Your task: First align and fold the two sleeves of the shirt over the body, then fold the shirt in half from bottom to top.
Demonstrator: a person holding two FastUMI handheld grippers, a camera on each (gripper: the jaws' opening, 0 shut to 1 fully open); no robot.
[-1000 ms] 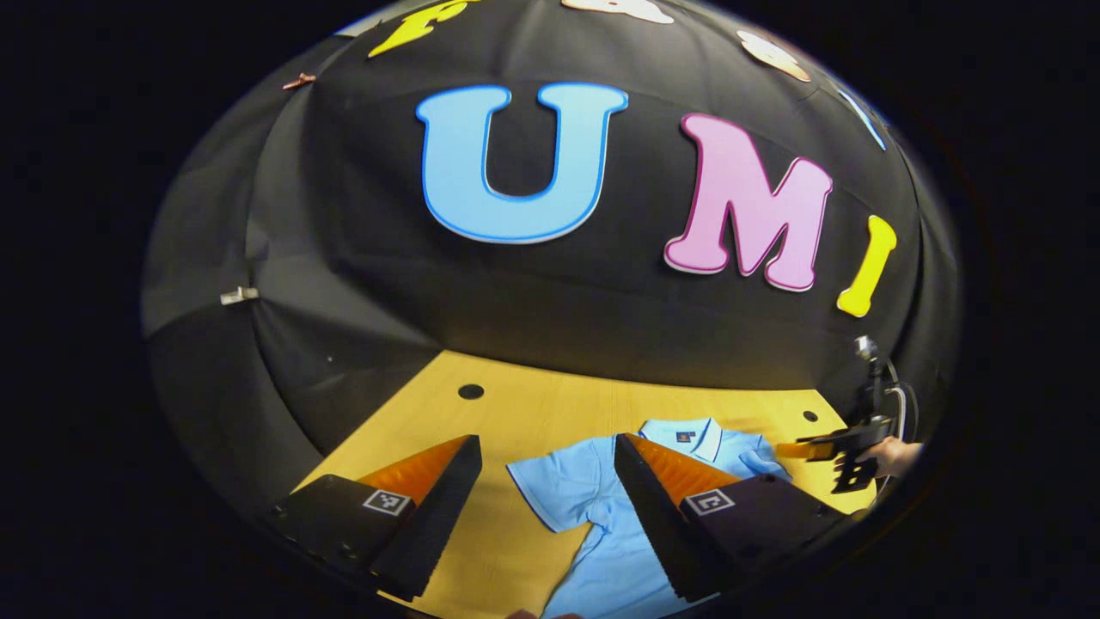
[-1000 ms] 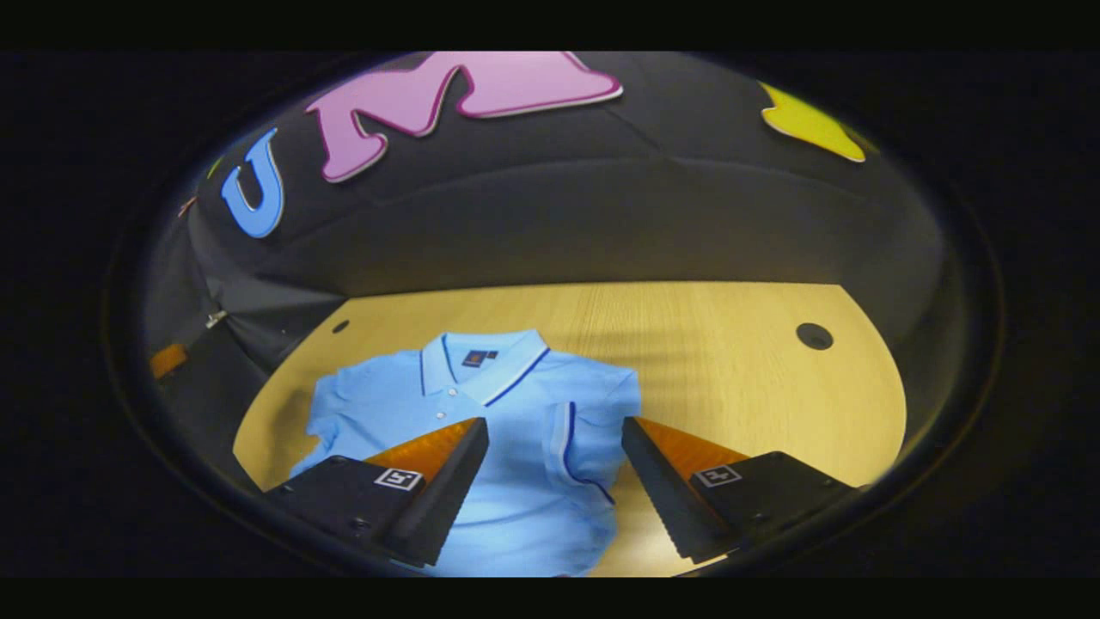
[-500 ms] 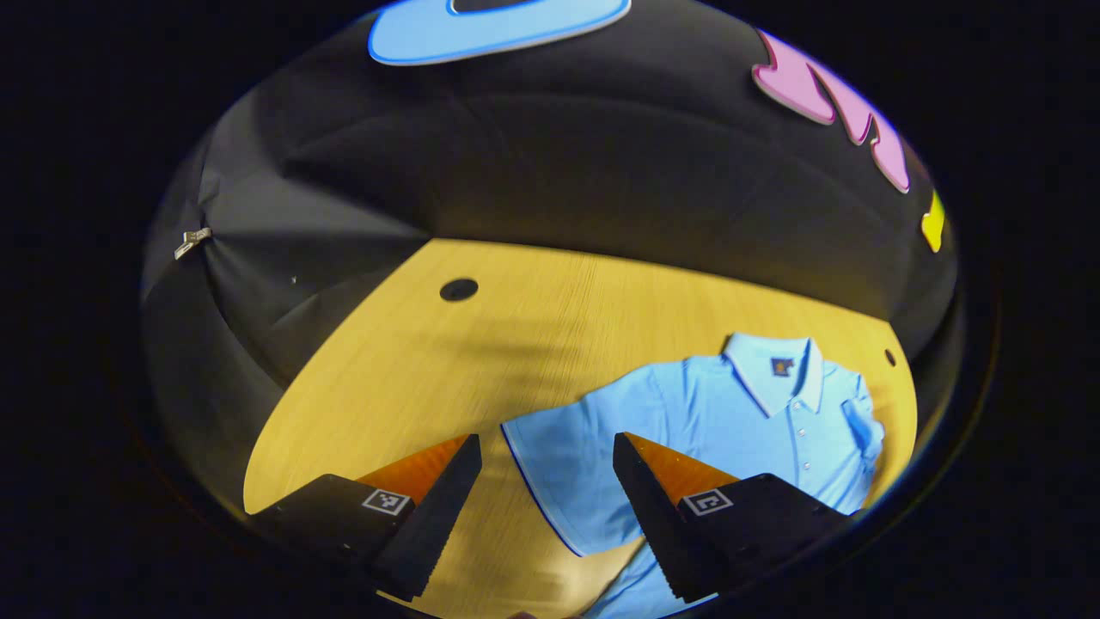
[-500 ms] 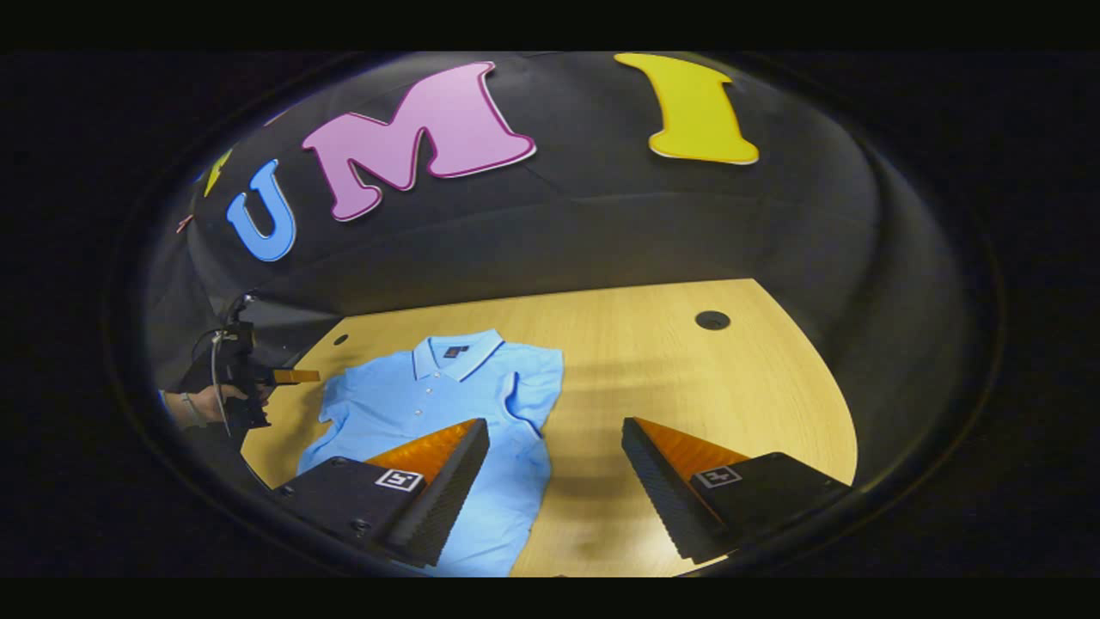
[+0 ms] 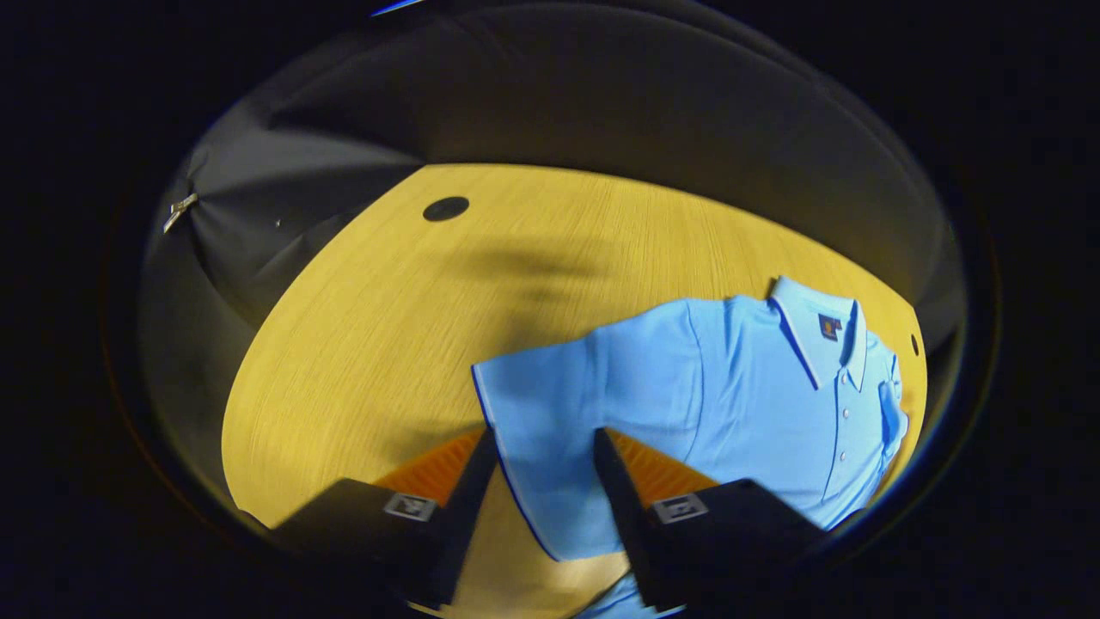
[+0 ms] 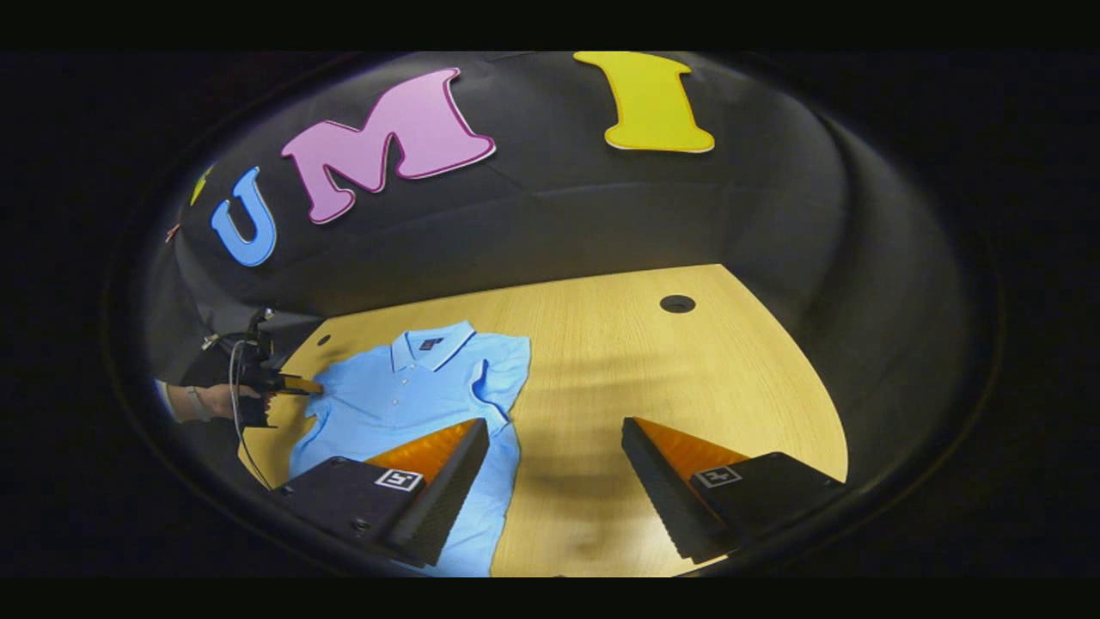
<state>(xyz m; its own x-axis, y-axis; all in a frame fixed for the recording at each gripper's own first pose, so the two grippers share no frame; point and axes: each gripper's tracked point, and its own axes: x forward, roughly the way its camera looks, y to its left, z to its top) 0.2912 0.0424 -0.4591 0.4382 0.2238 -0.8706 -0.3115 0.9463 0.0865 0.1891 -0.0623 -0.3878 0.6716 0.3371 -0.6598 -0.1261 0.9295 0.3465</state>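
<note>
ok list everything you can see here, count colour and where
shirt: 1, light blue with a dark-trimmed collar, lying flat on the table, collar toward the far wall
sleeve: 1, light blue, spread out on the table, between the left gripper's fingers
folded sleeve: 1, light blue, laid over the body on the shirt's other side
table: 1, light wood, under the shirt
holes: 3, dark, round, near the table's far edge
clip: 1, silvery, on the booth wall
left gripper: 1, low over the spread sleeve, fingers apart
right gripper: 1, open, above bare table beside the shirt
hand: 1, holding the left gripper
</note>
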